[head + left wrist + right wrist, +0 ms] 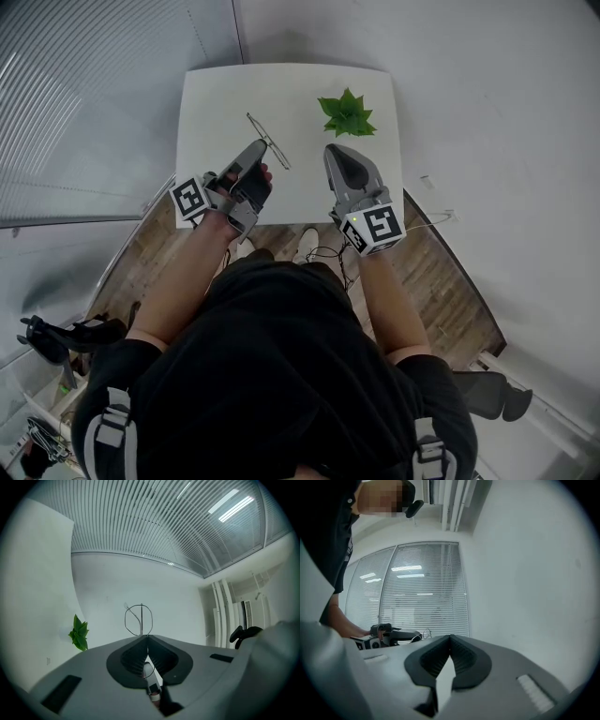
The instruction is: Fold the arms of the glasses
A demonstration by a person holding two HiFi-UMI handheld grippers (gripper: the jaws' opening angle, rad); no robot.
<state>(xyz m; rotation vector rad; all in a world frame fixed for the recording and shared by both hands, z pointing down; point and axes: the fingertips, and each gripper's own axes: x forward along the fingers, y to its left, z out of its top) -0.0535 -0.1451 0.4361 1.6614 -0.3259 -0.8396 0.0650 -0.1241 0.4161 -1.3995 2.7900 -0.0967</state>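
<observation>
Thin wire-framed glasses (269, 141) are held above the white table (216, 103). My left gripper (257, 147) is shut on them near one end, and the frame sticks out past its tips. In the left gripper view a round wire lens rim (138, 619) rises just beyond the closed jaws of the left gripper (146, 637). My right gripper (335, 150) hovers to the right of the glasses, apart from them. It is shut, with nothing between its pads (450, 637). The right gripper view looks sideways at the left gripper (389, 637) and the glasses (423, 633).
A small green plant (347, 114) sits on the table just beyond the right gripper and also shows in the left gripper view (78, 633). The table is small and has wooden floor (450, 281) around its near edge. Slatted blinds (84, 94) line the left side.
</observation>
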